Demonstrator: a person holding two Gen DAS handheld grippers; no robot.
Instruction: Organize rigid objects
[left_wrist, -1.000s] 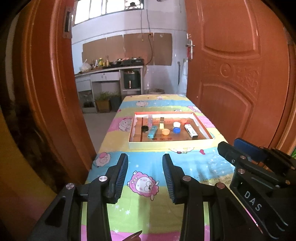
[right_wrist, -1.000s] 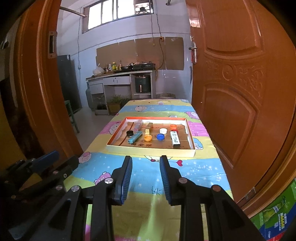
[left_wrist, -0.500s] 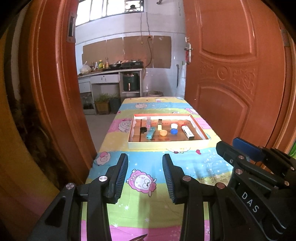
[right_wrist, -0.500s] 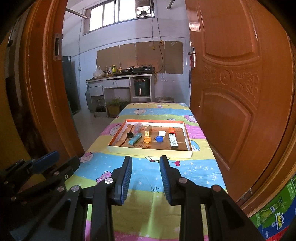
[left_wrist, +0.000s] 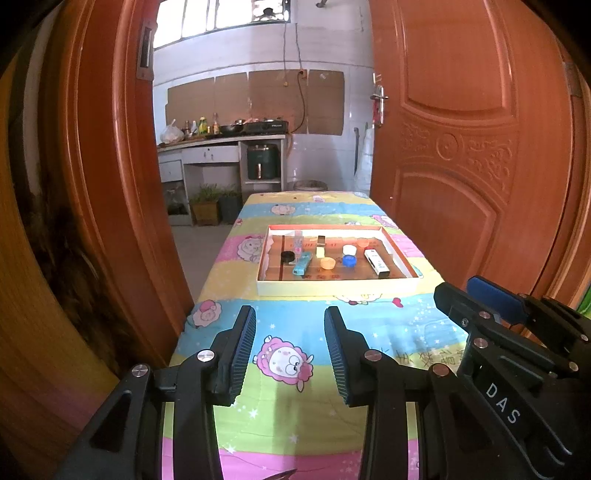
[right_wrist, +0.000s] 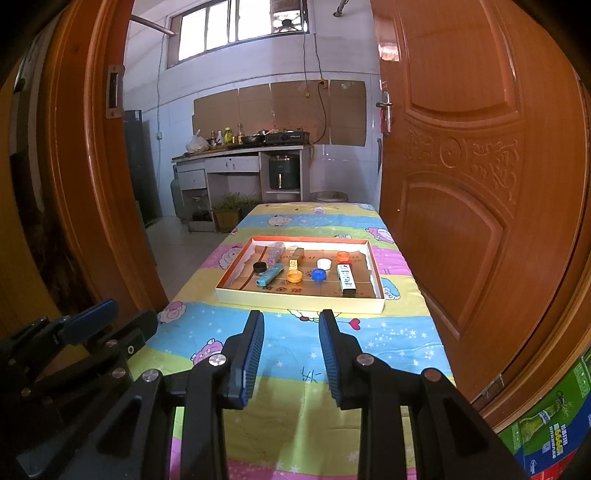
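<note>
The left tongs (left_wrist: 290, 345) stand partly open with nothing between the pads, and the right tongs (right_wrist: 291, 347) stand a little narrower, also empty; both hover over the near end of the counter (right_wrist: 399, 332), well short of the tray (right_wrist: 299, 297). The things to be sorted lie inside that tray: a black cap (right_wrist: 259, 266), a teal lighter (right_wrist: 269, 276), an orange cap (right_wrist: 294, 276), a blue cap (right_wrist: 318, 274), a white cap (right_wrist: 324, 263) and a white stick (right_wrist: 346, 279). The risk I judge is in the reach: the caps are small and low and sit near each other, so a pad coming down at a slant could nudge a neighbour or skid a cap away, and the tray wall could catch a fingertip. Against the earlier frames, the tray looks smaller and farther off in both views, with more cloth showing before it, while the gaps of both tongs are unchanged.
</note>
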